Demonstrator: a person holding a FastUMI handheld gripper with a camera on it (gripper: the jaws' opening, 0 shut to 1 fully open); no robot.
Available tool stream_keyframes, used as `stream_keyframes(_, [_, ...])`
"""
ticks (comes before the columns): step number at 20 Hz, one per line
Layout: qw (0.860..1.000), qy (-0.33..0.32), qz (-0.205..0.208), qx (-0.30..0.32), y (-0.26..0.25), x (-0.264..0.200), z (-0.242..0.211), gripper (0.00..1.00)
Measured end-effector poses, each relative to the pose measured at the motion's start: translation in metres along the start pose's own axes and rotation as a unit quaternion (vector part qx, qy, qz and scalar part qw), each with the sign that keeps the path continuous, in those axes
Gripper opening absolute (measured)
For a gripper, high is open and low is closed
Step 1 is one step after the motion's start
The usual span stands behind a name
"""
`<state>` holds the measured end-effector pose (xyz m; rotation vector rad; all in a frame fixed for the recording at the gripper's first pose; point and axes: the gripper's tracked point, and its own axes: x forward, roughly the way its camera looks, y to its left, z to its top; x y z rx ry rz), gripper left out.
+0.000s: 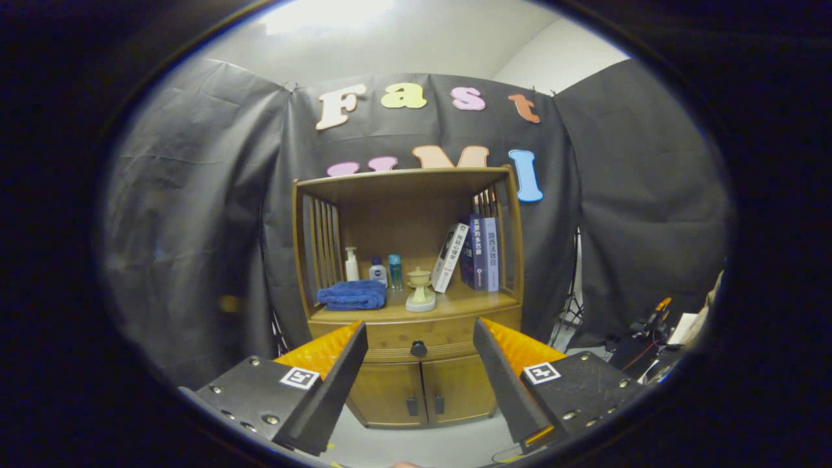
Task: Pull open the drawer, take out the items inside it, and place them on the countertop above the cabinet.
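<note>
- The drawer (416,338) sits flush in the wooden cabinet (416,383), shut, with its dark round knob (418,349) facing the gripper (419,354); what it holds cannot be seen
- On the tabletop (468,302) above the drawer lie a folded blue towel (352,295), three small bottles (374,268), a pale candlestick-like stand (420,291) and a row of books (478,253); whether any of these came out of the drawer cannot be told
- My reading: a shut drawer with things above it fits either an approach to pull it open or a drawer pushed back after emptying, so the step in hand is not settled
- If the drawer is to be opened, the move calls for closing in on the knob, centring it between the fingers, pinching it, and pulling straight back without lifting
- The fingers stand wide apart and grip nothing; the knob shows in the gap between them, well beyond their tips
- The gripper is held level, facing the cabinet front squarely at about drawer height, some way back from it
</note>
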<state>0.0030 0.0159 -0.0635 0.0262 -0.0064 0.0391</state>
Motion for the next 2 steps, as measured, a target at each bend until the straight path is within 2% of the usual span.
stream_keyframes(2, [1.000,-0.001,-0.003,-0.003,-0.0026,0.0017,-0.0013,0.98])
